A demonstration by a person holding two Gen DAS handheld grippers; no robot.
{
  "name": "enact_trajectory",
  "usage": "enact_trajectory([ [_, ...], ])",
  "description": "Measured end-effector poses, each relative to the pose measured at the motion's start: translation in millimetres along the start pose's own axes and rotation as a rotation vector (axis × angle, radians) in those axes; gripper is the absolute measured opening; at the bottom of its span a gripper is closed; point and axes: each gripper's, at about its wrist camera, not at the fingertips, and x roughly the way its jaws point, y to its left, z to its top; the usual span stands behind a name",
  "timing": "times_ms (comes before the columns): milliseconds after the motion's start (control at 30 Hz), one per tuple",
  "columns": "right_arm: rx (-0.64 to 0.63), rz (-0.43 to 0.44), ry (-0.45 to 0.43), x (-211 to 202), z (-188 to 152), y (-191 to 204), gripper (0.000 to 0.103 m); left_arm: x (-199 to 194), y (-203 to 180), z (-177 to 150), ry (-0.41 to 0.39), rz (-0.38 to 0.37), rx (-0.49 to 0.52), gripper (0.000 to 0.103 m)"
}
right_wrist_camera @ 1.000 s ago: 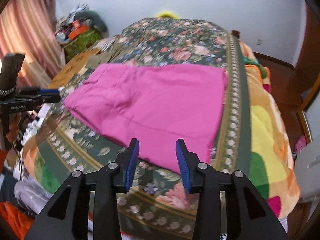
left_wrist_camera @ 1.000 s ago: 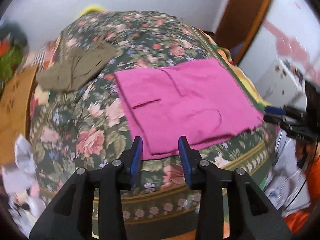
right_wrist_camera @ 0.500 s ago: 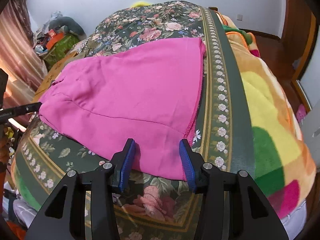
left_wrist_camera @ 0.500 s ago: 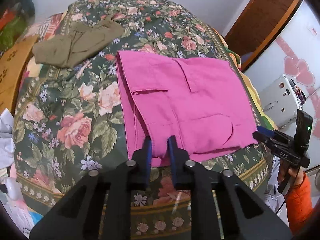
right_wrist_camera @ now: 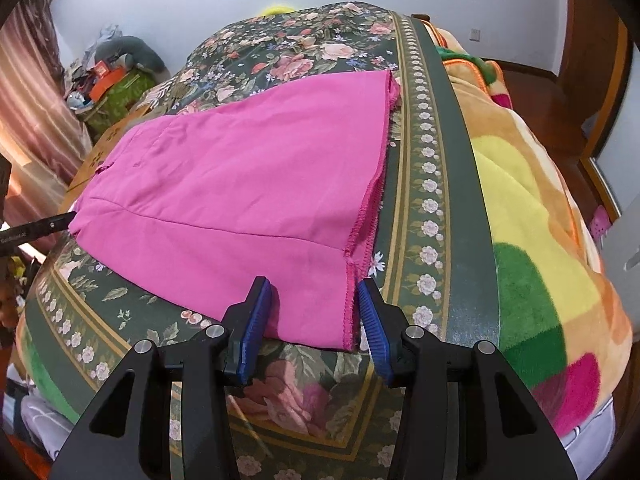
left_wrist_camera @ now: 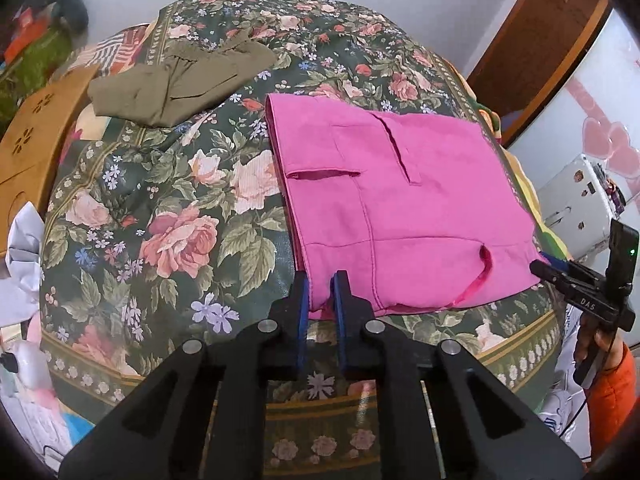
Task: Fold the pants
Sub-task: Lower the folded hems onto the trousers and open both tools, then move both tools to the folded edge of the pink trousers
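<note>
A bed (left_wrist_camera: 168, 216) covered with a dark green flowered spread fills both views. Along its right side in the right wrist view lies a thick blanket (right_wrist_camera: 532, 216) in orange, yellow and green patches.

The pink pants (left_wrist_camera: 400, 208) lie flat on the spread near the bed's near edge, already doubled over, with a pocket slit and a seam showing on the upper layer. In the right wrist view the same pants (right_wrist_camera: 256, 184) spread across the bed, and their raw stitched hem runs down the right side toward the camera.

Beyond the pants, well apart from them, a crumpled olive garment (left_wrist_camera: 176, 80) rests on the spread. A wooden board with cut-out holes (left_wrist_camera: 36, 136) stands at the bed's left side.

The left gripper (left_wrist_camera: 320, 292) sits at the near left corner of the pants, its blue pads drawn close together with a fold of the pink cloth pinched between them.

The right gripper (right_wrist_camera: 312, 300) is at the near corner by the hem. Its jaws stand wide apart, one pad on each side of the cloth's corner, and neither pad presses on the fabric. In the left wrist view this gripper (left_wrist_camera: 560, 276) shows at the far right, with its tip touching the corner of the pants.
</note>
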Motion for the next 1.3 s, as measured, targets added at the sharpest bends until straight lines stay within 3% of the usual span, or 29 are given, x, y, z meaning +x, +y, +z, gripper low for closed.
enact_trajectory([
  [200, -0.023, -0.029, 0.015, -11.6, 12.5, 1.1, 0.041, -18.3, -6.5, 11.8, -0.024, 0.044, 0.075, 0.014],
  [267, -0.029, -0.03, -0.008, -19.4, 20.6, -0.7, 0.041, -22.5, -6.5, 19.3, -0.045, 0.06, 0.084, 0.018],
  [333, -0.031, -0.036, -0.039, -26.0, 31.2, -3.6, 0.041, -25.1, -4.2, 32.0, -0.066, 0.061, 0.078, 0.032],
  [400, -0.029, -0.04, -0.06, -28.4, 42.6, -5.8, 0.042, -25.3, -2.3, 45.4, -0.09, 0.07, 0.067, 0.037],
  [667, -0.024, -0.064, -0.099, -5.6, 95.1, -21.5, 0.042, 0.3, 12.8, 104.2, -0.097, 0.031, -0.028, 0.038],
  [767, -0.034, -0.08, -0.097, 10.7, 110.5, -26.7, 0.051, 16.6, 16.8, 118.2, -0.083, 0.029, -0.039, 0.038],
  [833, -0.041, -0.089, -0.097, 21.0, 119.0, -30.5, 0.051, 31.1, 18.4, 126.2, -0.067, 0.034, -0.037, 0.038],
  [1100, 0.007, -0.079, -0.046, 78.8, 153.9, -57.7, 0.051, 87.1, 39.4, 132.3, 0.032, -0.019, -0.155, 0.038],
  [1200, 0.037, -0.017, -0.039, 91.0, 160.4, -61.9, 0.051, 91.6, 37.3, 129.4, 0.026, -0.019, -0.155, 0.039],
  [1300, 0.004, -0.007, -0.027, 100.7, 162.2, -51.7, 0.051, 91.6, 40.0, 129.7, 0.021, -0.041, -0.178, 0.039],
])
